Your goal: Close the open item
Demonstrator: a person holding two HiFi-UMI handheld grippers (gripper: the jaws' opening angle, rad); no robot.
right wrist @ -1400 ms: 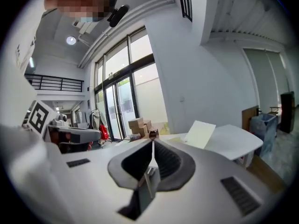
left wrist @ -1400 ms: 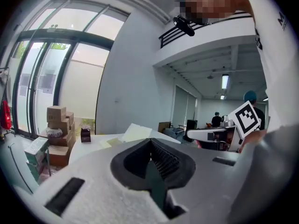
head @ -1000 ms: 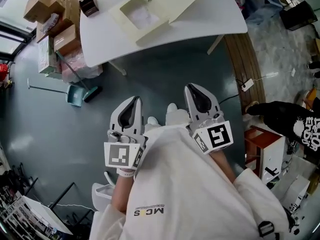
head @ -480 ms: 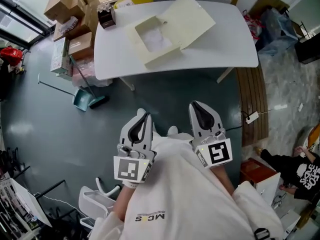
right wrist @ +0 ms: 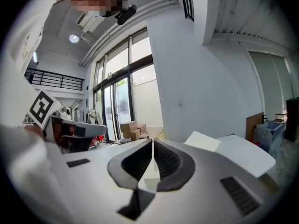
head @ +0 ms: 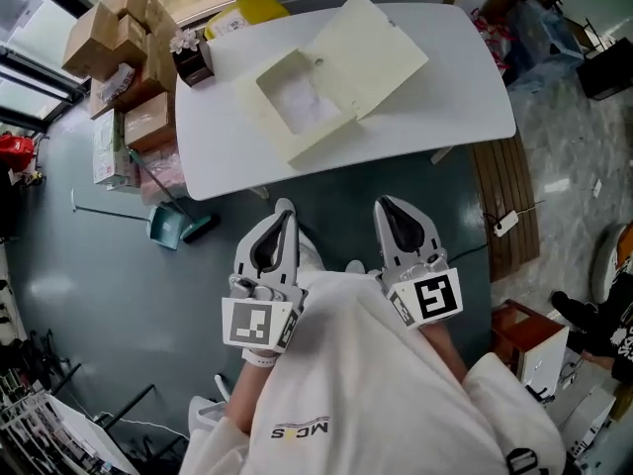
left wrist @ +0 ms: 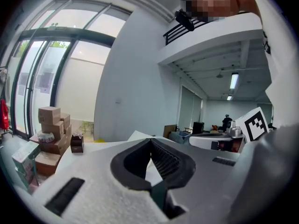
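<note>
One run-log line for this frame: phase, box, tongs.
phase: before contact | cream cardboard box: open, lid folded back, on white table | left tongs: shut, empty, short of table | right tongs: same

- A white table (head: 445,97) with rounded corners stands on a grey-blue floor (head: 109,265).
- An open cream box (head: 297,112) lies near the table's middle, its lid (head: 376,47) folded back flat on the tabletop beside it.
- A small dark holder (head: 193,62) with pale flowers stands at the table's left end, apart from the box.
- On the floor just beside that end sit stacked cardboard boxes (head: 119,38) and a teal dustpan (head: 168,228).
</note>
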